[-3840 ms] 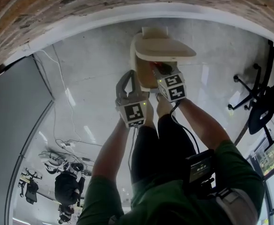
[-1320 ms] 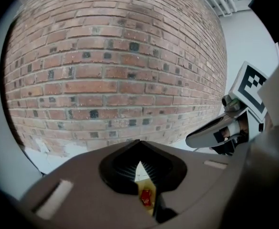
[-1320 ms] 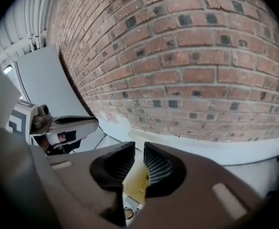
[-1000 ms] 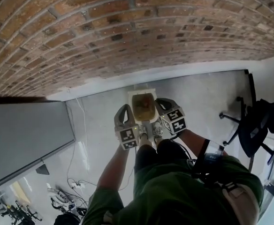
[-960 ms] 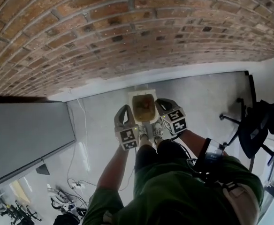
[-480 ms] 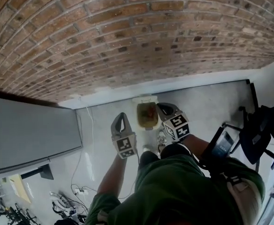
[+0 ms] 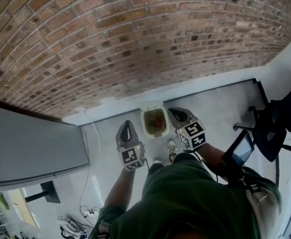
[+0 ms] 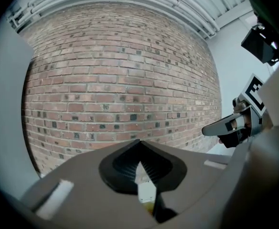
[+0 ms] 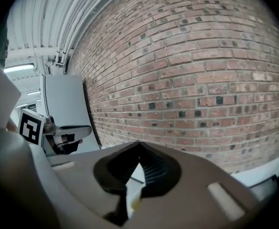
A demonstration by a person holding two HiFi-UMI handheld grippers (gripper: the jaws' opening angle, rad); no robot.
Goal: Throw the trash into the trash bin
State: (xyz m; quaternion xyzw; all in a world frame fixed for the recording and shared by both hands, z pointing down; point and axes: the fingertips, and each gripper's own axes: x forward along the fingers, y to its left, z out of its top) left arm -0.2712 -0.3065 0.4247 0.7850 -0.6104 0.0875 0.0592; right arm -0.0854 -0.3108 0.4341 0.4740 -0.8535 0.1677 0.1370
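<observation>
In the head view the cream trash bin (image 7: pixel 154 111) stands on the floor against the brick wall, seen from above with its top open. Brown and reddish trash (image 7: pixel 157 130) lies inside it. My left gripper (image 7: pixel 127 125) hangs to the left of the bin and my right gripper (image 7: pixel 175 111) to its right, both above the floor and apart from the bin. Each is shut with nothing in it. In the left gripper view the jaws of the left gripper (image 8: pixel 139 143) meet at their tips before the wall. The right gripper (image 9: pixel 138 145) looks the same in its own view.
The brick wall (image 7: pixel 135 39) fills the far side. A grey panel (image 7: pixel 31 143) stands at the left. An office chair (image 7: pixel 272 123) is at the right. Cables (image 7: pixel 88 210) lie on the grey floor at the lower left. The person's shoes (image 7: pixel 172 146) are just before the bin.
The head view has risen and shows more wall, so the bin looks smaller. Both grippers have drawn back from the bin and spread slightly apart. 3.8 s ago they were close over it.
</observation>
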